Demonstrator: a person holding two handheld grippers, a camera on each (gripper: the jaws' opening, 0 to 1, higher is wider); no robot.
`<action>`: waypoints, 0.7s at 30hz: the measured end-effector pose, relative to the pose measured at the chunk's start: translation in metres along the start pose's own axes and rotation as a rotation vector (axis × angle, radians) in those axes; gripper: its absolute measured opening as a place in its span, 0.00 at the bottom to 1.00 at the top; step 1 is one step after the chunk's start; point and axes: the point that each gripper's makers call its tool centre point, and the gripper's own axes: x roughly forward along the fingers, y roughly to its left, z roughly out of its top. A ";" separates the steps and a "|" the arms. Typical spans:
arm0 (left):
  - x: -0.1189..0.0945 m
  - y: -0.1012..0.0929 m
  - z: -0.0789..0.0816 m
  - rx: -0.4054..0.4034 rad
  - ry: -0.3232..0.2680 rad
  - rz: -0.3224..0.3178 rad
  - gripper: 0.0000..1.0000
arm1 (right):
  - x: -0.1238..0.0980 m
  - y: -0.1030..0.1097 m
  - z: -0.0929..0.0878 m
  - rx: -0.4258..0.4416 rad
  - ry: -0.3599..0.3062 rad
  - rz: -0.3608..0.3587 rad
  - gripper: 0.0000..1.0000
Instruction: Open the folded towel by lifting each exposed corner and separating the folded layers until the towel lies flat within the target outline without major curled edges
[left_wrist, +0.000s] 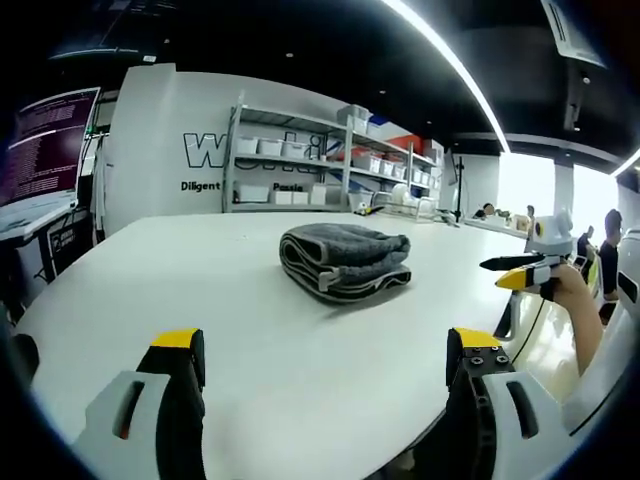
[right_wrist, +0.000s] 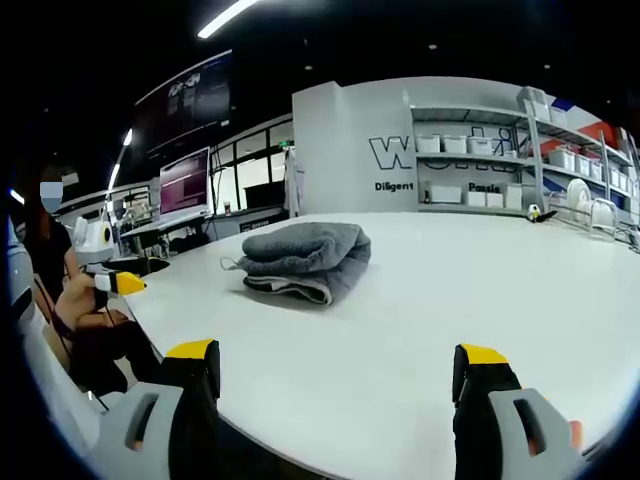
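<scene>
Grey folded terry towel (left_wrist: 345, 261) lies on the white round table (left_wrist: 200, 290), ahead of both claws and well apart from them. Left gripper (left_wrist: 325, 365) and right gripper (right_wrist: 338, 375) both spread wide, empty. Best approach: come in low and pinch only the topmost exposed corner, not the whole stack.

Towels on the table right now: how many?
1. A single folded grey towel lies alone mid-table, ahead of both open grippers, the left gripper and the right gripper. Nothing suggests another is hidden.
</scene>
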 end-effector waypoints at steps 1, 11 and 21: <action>0.000 0.000 0.000 0.000 0.000 0.000 0.99 | 0.000 0.000 0.000 0.002 -0.001 0.003 0.99; 0.001 -0.001 -0.001 -0.004 0.000 -0.003 0.99 | 0.001 0.001 0.000 0.002 0.001 0.007 0.99; 0.001 -0.001 -0.003 -0.003 0.009 -0.008 0.99 | 0.004 0.001 0.000 -0.023 0.012 0.014 0.99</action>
